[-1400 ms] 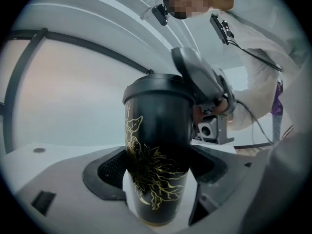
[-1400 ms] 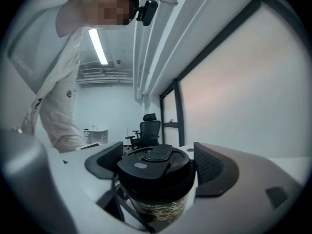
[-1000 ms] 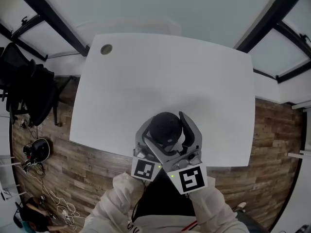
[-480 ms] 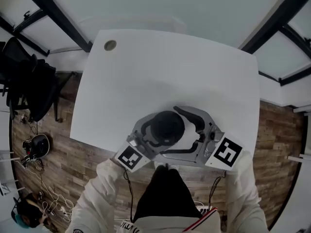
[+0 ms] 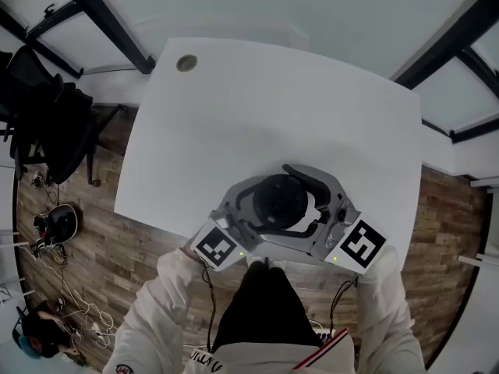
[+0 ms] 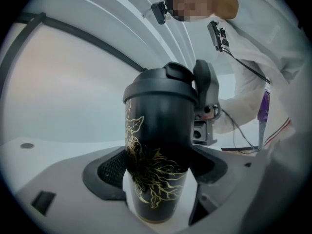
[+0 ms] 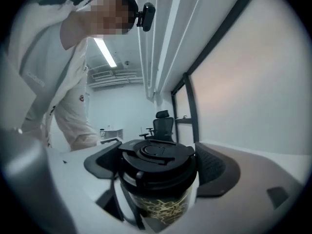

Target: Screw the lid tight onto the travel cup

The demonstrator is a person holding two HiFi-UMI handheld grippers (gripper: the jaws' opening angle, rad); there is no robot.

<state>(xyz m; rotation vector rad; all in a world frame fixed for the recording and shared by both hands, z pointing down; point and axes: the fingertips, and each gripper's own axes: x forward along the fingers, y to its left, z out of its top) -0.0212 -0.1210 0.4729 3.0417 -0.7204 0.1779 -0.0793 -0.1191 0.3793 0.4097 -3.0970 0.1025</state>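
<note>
Left gripper clamps the travel cup body; right gripper closes on the lid. Cup stands at surface near edge. Base cut off in right gripper view.

travel cup: was glossy black, gold print
lid: looked matt black plastic
table: was smooth matt white
floor: looked wood planks

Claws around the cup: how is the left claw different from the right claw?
The left claw squeezes the travel cup low down, on its body with the gold drawing. The right claw sits higher and squeezes the plain black lid. In the head view, the left claw reaches in from the near left and the right claw from the near right. Both are spread wide and hold the same cup.
</note>
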